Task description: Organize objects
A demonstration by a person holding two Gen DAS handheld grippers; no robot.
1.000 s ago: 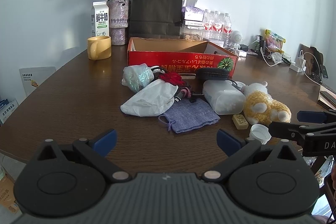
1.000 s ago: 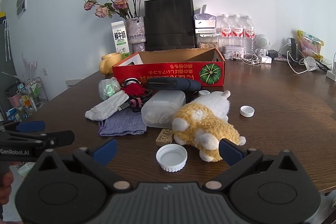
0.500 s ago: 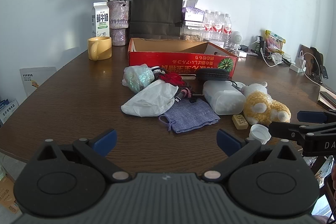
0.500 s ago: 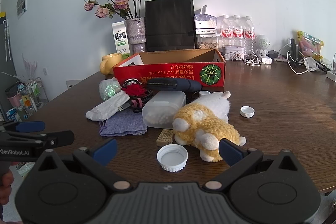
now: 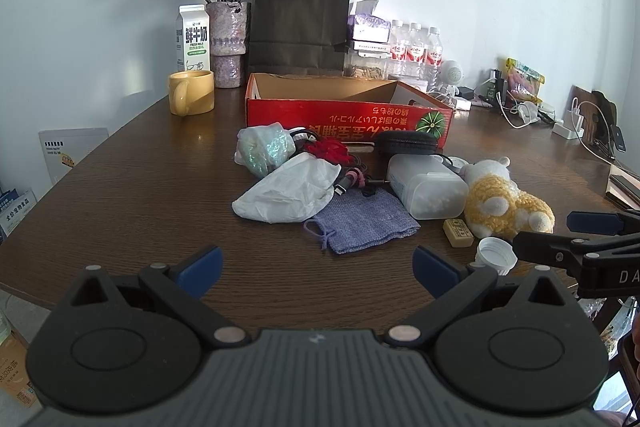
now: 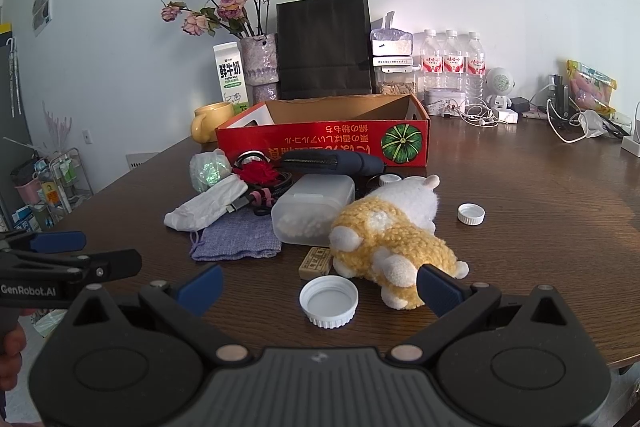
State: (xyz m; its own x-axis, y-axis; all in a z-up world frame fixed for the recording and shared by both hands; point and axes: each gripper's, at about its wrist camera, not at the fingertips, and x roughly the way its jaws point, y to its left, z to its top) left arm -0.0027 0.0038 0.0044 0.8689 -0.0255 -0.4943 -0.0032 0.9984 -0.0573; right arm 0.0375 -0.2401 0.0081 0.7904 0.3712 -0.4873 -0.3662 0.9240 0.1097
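Observation:
A pile of loose things lies on the brown table in front of an open red cardboard box [image 5: 348, 115] [image 6: 324, 147]. It holds a white plastic bag [image 5: 288, 191], a purple cloth pouch [image 5: 360, 223] [image 6: 236, 239], a clear plastic container [image 5: 424, 187] [image 6: 312, 207], a yellow-white plush toy [image 5: 504, 203] [image 6: 388, 239], a white cap [image 6: 329, 301] and a small tan block [image 6: 315, 263]. My left gripper [image 5: 316, 265] is open and empty, short of the pouch. My right gripper [image 6: 318, 283] is open and empty, just before the white cap.
A yellow mug [image 5: 191, 91], a milk carton [image 5: 193, 37], a vase of dried roses [image 5: 228, 43], a black paper bag [image 5: 300, 23] and water bottles [image 6: 452, 67] stand at the back. Cables and chargers [image 6: 568, 123] lie at the right. A second cap [image 6: 471, 214] lies apart.

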